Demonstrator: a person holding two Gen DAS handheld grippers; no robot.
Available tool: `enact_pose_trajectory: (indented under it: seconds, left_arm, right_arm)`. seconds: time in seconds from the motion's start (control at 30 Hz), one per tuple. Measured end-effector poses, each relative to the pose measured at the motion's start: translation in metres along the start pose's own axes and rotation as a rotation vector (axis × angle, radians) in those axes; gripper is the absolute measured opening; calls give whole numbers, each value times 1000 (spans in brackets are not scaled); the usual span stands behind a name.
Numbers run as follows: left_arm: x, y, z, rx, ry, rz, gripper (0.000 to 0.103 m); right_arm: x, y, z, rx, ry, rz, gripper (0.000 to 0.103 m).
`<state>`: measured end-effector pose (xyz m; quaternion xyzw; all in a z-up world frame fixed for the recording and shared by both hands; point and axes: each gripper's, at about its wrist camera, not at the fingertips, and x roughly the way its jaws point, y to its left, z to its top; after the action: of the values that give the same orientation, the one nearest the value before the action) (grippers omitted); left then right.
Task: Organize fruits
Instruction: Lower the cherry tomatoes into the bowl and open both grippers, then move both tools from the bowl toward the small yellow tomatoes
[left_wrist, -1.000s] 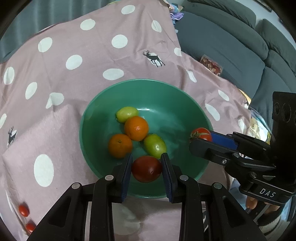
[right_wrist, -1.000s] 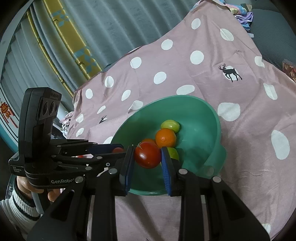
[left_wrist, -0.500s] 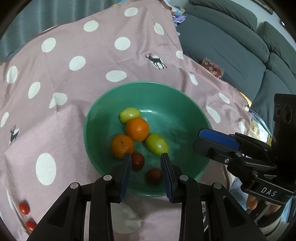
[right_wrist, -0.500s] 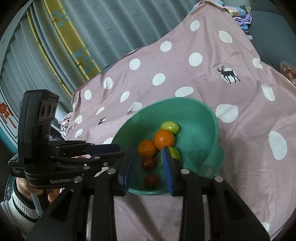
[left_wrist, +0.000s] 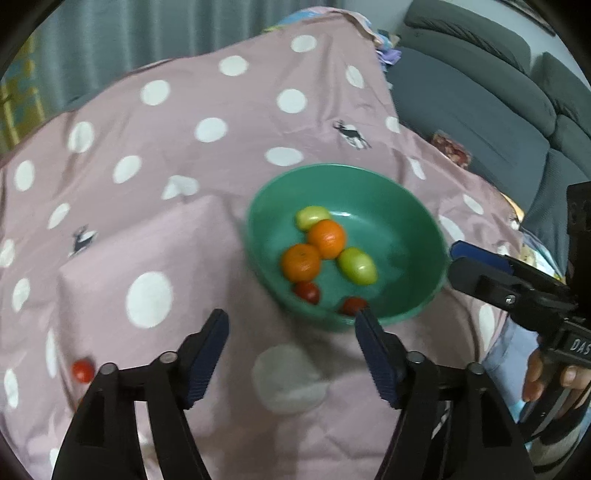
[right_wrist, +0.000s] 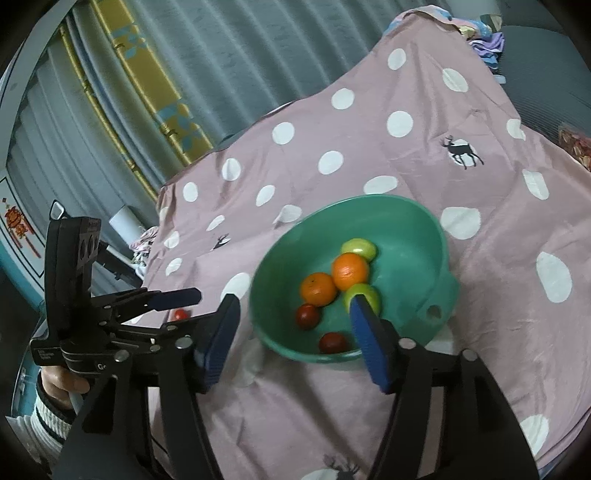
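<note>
The left claw (left_wrist: 290, 323) stood with its jaws apart and nothing between them, having just been opening, above the spotted pink cloth (left_wrist: 155, 206) beside the green bowl (left_wrist: 410, 206). The right claw (right_wrist: 293, 308) had likewise just been opening and was empty, its jaws spread before the near rim of the bowl. Inside the bowl lay two oranges (right_wrist: 334, 278), two green fruits (left_wrist: 356, 265) and two small red tomatoes (right_wrist: 319, 328). Another red tomato (left_wrist: 82, 370) sat on the cloth, well apart from the bowl.
</note>
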<state>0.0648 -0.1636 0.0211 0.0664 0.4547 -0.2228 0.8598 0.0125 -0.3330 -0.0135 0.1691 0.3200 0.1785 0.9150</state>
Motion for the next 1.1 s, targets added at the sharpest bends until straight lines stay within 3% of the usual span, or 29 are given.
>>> enact_pose_trajectory:
  seconds: [0.13, 0.4, 0.63, 0.73, 0.97, 1.1]
  left_arm:
    - [-13, 14, -14, -36, -14, 54, 81]
    - [-34, 37, -43, -107, -31, 117, 82]
    - [-47, 65, -67, -192, -26, 65, 89]
    - [-57, 91, -85, -280, -24, 36, 89]
    - [-90, 153, -133, -471, -52, 54, 89]
    - [-106, 172, -165, -528, -61, 83, 89]
  right_arm:
    - [0, 15, -4, -8, 13, 21, 73]
    - [10, 43, -13, -45, 55, 51, 75]
    - [24, 61, -22, -75, 121, 73, 80]
    - [30, 65, -27, -81, 149, 85, 81]
    - [42, 77, -38, -93, 190, 116, 81]
    - [53, 82, -43, -95, 217, 129, 81]
